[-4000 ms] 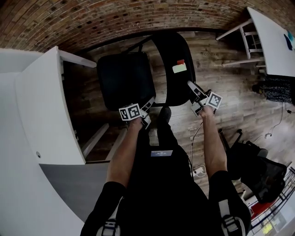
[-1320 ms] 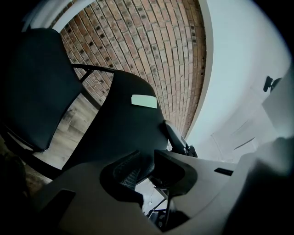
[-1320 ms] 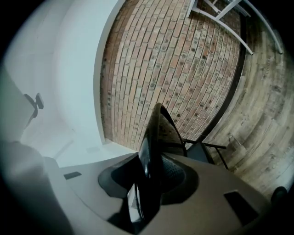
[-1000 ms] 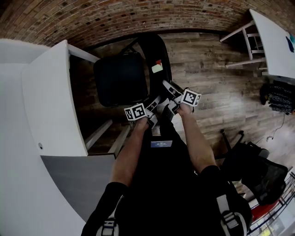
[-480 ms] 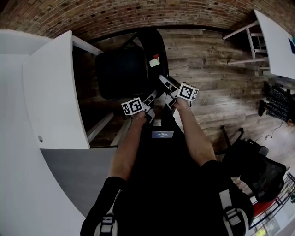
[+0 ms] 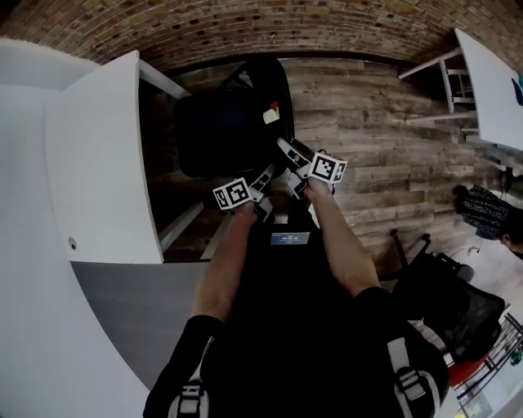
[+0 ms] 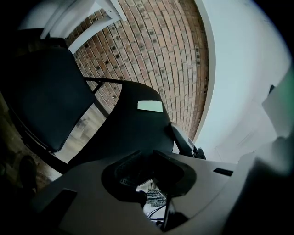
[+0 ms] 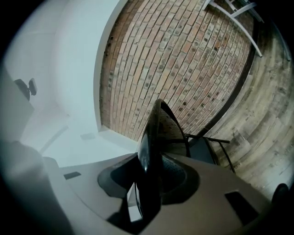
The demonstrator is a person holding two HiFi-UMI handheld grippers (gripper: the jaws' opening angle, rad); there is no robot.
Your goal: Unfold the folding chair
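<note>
The black folding chair stands on the wood floor by the brick wall, its seat flat and its backrest upright with a pale label. My left gripper and right gripper sit close together at the backrest's near top edge. In the left gripper view the backrest runs down into my left gripper, which is shut on its edge, with the seat to the left. In the right gripper view the backrest shows edge-on, and my right gripper is shut on it.
A white table stands close on the chair's left, its legs beside the seat. The brick wall is right behind the chair. Another white table stands at the far right, and a black office chair at the lower right.
Four seconds ago the grippers stood wider apart, the left one by the seat's near edge. Over the last second both have moved slightly further from the person's body with the backrest.
</note>
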